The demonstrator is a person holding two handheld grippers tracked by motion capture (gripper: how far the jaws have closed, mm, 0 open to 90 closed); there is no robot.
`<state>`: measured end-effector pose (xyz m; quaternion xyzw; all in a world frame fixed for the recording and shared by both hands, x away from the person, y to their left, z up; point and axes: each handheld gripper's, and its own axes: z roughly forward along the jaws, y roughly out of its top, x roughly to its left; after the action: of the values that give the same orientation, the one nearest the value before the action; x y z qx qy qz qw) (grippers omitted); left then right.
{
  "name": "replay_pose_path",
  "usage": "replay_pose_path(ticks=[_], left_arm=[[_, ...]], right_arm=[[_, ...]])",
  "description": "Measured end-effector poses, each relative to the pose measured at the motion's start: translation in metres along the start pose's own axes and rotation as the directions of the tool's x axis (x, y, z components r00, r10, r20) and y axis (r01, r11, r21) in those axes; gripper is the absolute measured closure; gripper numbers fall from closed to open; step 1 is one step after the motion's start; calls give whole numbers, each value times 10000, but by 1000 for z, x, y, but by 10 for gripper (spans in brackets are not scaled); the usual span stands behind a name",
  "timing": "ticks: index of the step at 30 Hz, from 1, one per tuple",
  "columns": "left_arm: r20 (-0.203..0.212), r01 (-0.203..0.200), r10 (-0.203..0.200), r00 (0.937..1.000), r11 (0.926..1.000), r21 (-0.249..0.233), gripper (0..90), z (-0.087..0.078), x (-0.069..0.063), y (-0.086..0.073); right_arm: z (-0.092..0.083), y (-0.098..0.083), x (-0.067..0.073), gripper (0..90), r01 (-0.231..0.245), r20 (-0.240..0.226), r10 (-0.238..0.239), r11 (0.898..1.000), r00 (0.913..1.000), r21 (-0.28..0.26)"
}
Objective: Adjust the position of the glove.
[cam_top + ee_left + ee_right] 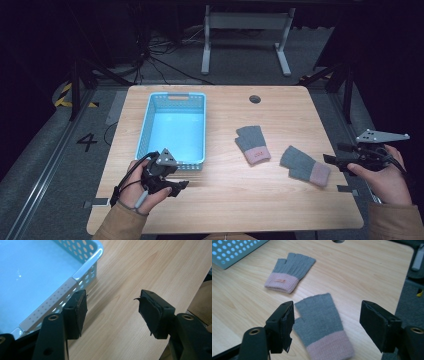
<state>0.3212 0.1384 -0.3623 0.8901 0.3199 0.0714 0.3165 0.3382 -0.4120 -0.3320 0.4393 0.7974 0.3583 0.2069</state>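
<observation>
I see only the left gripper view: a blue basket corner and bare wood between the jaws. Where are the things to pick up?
Observer: Two grey gloves lie right of the blue basket; the nearer glove is in front of the right gripper.
Operator: Is that gripper holding it?
Observer: No. In the right gripper view its jaws stand open, and the glove lies flat on the table.
Operator: And the second glove?
Observer: The farther glove lies nearer the table's middle, apart from the first; its pink cuff bears a small label.
Operator: Is the basket empty?
Observer: Yes, the high view shows a bare floor.
</observation>
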Motion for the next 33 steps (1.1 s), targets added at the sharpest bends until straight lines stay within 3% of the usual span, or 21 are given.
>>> replay_pose_path(ticks=[4, 11, 18, 20, 22, 24, 28, 31, 33], left_arm=[[74, 60, -60, 10000, 10000, -6, 406, 0, 3, 0], [130, -23, 23, 9999, 10000, 46, 404, 0, 2, 1], [280, -53, 49, 9996, 9999, 139, 407, -3, 2, 1], [309, -87, 81, 9995, 9998, 178, 405, -2, 3, 0], [360, -121, 114, 9993, 9997, 196, 400, -2, 4, 0], [635, -179, 154, 9979, 9991, 391, 378, -2, 3, 0], [1266, -339, 256, 9916, 9974, 640, 352, 0, 0, -3], [1181, -428, 327, 9925, 9955, 842, 347, 3, -1, -4], [1115, -500, 391, 9930, 9940, 972, 341, 4, -2, -4]], right_arm=[[8, -1, -2, 279, 317, -88, -315, 9994, 9995, 147], [16, -4, -5, 330, 328, -254, -320, 9990, 9992, 295], [13, -5, -6, 346, 506, -310, -500, 9985, 9983, 210], [12, -5, -7, 374, 717, -274, -708, 9969, 9971, 324], [12, -6, -6, 415, 637, -274, -627, 9973, 9977, 374], [14, -8, -7, 423, 502, -480, -481, 9977, 9977, 446], [18, -12, -12, 438, 618, -291, -599, 9956, 9978, 710], [26, -13, -15, 433, 782, -323, -759, 9939, 9966, 773], [32, -13, -16, 431, 635, -382, -599, 9930, 9975, 1001]])
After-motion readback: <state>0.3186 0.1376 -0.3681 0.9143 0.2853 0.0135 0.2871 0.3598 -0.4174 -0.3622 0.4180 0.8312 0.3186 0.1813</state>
